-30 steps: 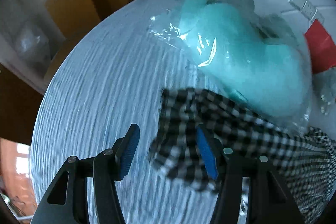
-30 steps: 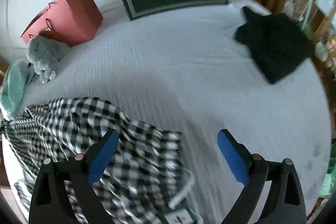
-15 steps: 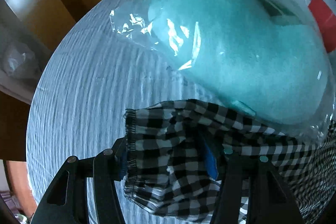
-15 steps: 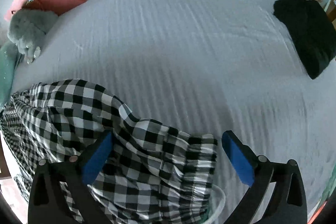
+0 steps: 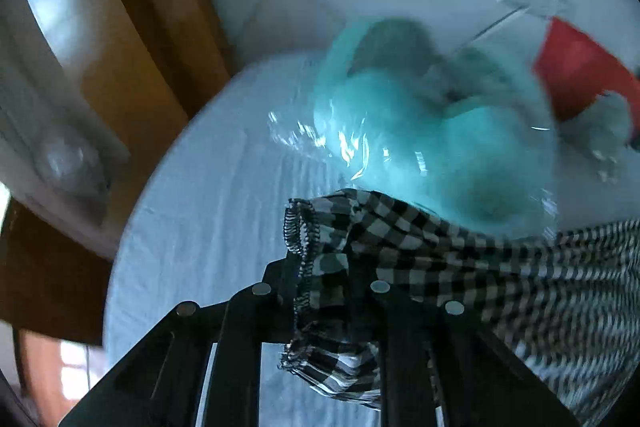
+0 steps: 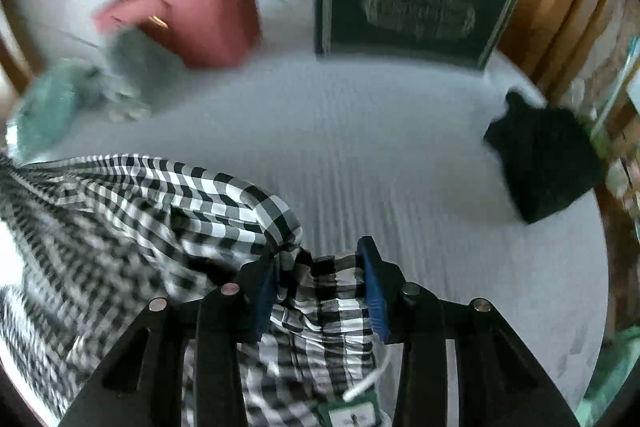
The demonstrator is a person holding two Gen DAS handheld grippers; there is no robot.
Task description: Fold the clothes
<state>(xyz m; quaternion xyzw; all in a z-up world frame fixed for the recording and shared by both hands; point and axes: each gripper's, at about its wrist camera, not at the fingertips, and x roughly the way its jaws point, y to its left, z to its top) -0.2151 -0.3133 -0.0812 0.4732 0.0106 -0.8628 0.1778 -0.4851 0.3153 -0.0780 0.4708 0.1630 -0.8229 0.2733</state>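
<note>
Both grippers pinch the checked garment (image 6: 132, 211).
Left gripper (image 5: 324, 279) and right gripper (image 6: 320, 291) have just closed on cloth, seemingly lifted off the bed (image 6: 400, 147).

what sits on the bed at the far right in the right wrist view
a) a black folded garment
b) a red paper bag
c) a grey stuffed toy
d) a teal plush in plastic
a: the black folded garment lies on the bed near its right edge, apart from the checked cloth.

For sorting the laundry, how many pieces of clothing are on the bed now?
2. The checkered garment is at the near left, in both tools; the black garment lies at the far right edge. More may be out of view.
</note>
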